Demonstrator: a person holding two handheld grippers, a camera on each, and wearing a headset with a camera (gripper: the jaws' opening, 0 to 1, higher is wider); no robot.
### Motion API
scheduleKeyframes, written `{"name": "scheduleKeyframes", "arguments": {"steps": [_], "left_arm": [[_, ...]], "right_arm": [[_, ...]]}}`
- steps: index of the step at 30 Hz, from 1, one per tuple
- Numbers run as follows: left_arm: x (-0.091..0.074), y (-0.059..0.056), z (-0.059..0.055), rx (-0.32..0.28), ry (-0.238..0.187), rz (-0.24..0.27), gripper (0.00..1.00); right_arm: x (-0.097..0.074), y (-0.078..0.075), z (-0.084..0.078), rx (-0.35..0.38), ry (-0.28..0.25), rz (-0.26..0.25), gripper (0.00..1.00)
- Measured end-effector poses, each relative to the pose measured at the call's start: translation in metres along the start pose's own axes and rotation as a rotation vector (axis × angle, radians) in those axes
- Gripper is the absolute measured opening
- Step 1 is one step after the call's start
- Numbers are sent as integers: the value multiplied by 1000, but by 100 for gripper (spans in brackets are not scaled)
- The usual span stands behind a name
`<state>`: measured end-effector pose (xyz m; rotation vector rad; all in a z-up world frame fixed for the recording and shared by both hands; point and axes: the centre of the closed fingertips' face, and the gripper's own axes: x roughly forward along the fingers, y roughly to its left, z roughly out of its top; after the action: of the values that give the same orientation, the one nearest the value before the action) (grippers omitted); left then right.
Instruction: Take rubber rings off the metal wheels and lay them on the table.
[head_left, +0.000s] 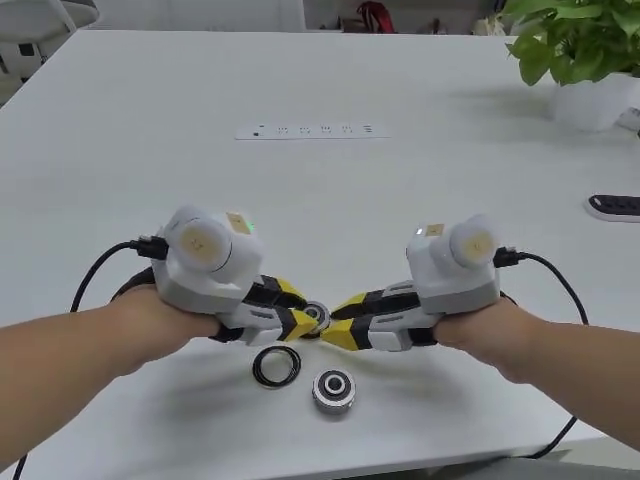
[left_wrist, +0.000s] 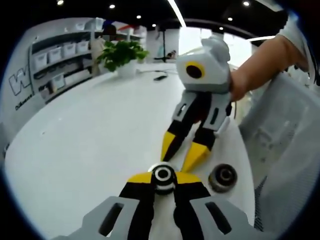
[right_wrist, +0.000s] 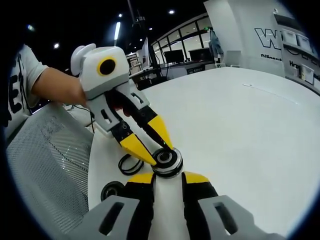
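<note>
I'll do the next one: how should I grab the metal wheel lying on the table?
I'd grip the metal wheel across its outer rim from straight above: it lies flat, hub up. Keep clear of the rubber rings beside it.

A silver metal wheel (head_left: 315, 315), dark at its hub, is pinched off the table between the left gripper's (left_wrist: 162, 179) fingertips, with the right gripper's (right_wrist: 170, 179) fingertips just at it. Loose black rubber rings (head_left: 276, 365) lie flat on the table below the left fingertips. A second wheel (head_left: 334, 389) lies flat just beside them, below the right fingertips.
</note>
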<state>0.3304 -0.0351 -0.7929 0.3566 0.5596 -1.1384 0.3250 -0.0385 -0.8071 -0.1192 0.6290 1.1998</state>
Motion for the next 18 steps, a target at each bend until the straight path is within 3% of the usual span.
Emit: {"name": "scheduleKeyframes", "arguments": {"steps": [6, 18], "left_arm": [[0, 1, -1, 9, 1, 12, 14], [0, 2, 0, -29, -8, 22, 13]], "right_arm": [[1, 1, 0, -4, 0, 2, 18], [2, 1, 0, -48, 9, -1, 16]]}}
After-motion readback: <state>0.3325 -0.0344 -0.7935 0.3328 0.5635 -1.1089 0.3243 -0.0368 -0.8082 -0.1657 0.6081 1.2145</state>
